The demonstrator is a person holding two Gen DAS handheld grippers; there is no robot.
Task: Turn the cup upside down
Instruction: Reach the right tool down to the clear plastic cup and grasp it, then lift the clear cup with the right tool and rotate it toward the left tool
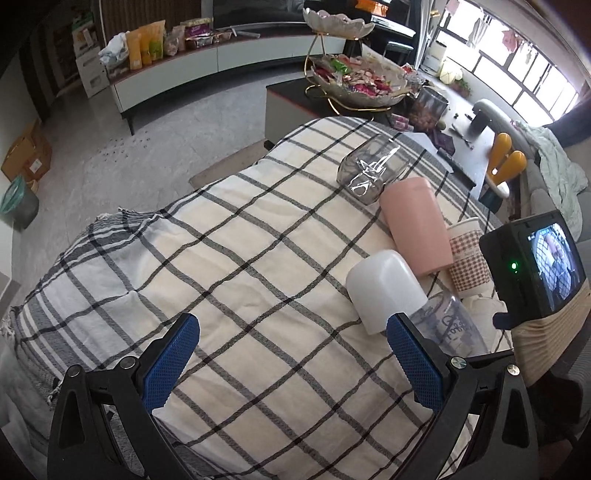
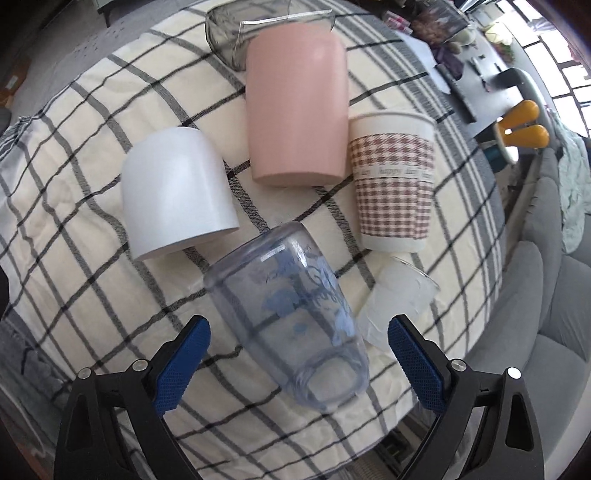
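Observation:
Several cups stand on the checked cloth (image 2: 92, 206). A clear blue-printed cup (image 2: 291, 314) sits between the open fingers of my right gripper (image 2: 295, 354), apart from both pads, its closed end toward the pink cup. A white cup (image 2: 177, 192) and a pink cup (image 2: 299, 103) stand mouth down. A checked paper cup (image 2: 393, 177) and a small frosted cup (image 2: 399, 302) stand mouth up. A smoky glass cup (image 2: 229, 33) is behind. My left gripper (image 1: 291, 354) is open and empty over the cloth (image 1: 221, 258), left of the white cup (image 1: 384, 291).
The other gripper's body with its screen (image 1: 535, 266) shows at the right of the left wrist view. A side table with a tiered snack bowl (image 1: 354, 81) stands beyond the cloth. A grey sofa (image 2: 528, 295) is to the right.

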